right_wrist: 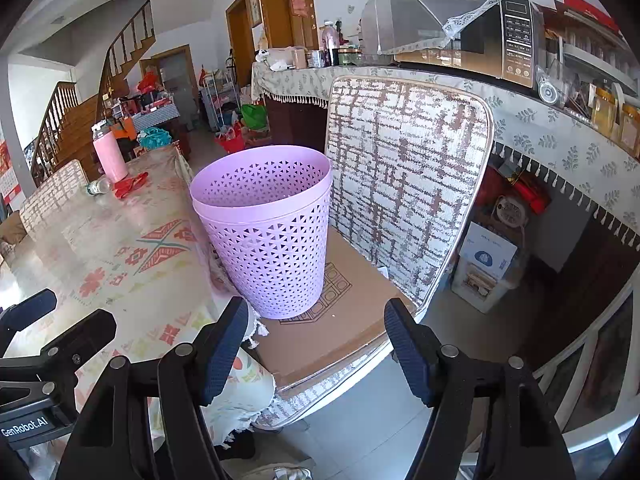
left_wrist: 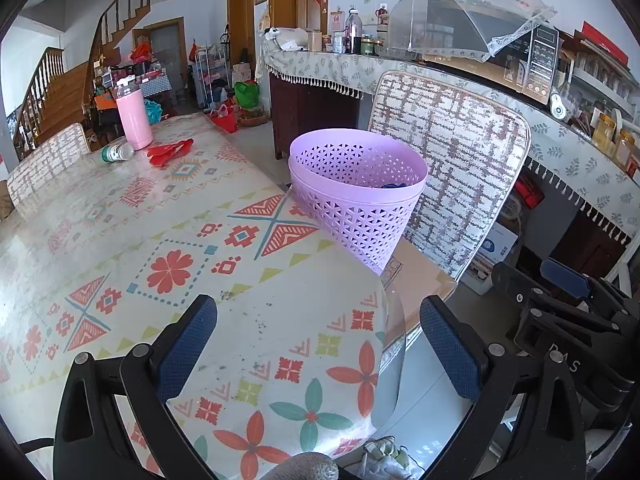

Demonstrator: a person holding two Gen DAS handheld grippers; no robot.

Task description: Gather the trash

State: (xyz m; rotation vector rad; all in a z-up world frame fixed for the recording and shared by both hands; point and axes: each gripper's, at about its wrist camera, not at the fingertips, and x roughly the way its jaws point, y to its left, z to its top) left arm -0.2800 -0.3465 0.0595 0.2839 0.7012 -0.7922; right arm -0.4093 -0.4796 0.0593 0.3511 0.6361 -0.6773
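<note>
- Nearest the lens, the left gripper hangs over the near corner of the table with its two blue-padded fingers spread wide and nothing between them.
- The right gripper is spread just as wide and also holds nothing; it points at the chair beside the table.
- One lilac perforated basket stands upright on a flat piece of brown cardboard on the chair seat, just off the table's edge; something dark blue lies inside it.
- The table wears a patterned cloth of red and teal flowers and diamonds, speckled with dark crumbs near the left gripper.
- At the table's far end, well apart from the basket: one pink tumbler, one clear bottle lying on its side, one crumpled red wrapper, close together.
- Behind the basket runs a cloth-draped counter carrying one microwave and one mesh food cover; a wooden staircase rises beyond the table.
</note>
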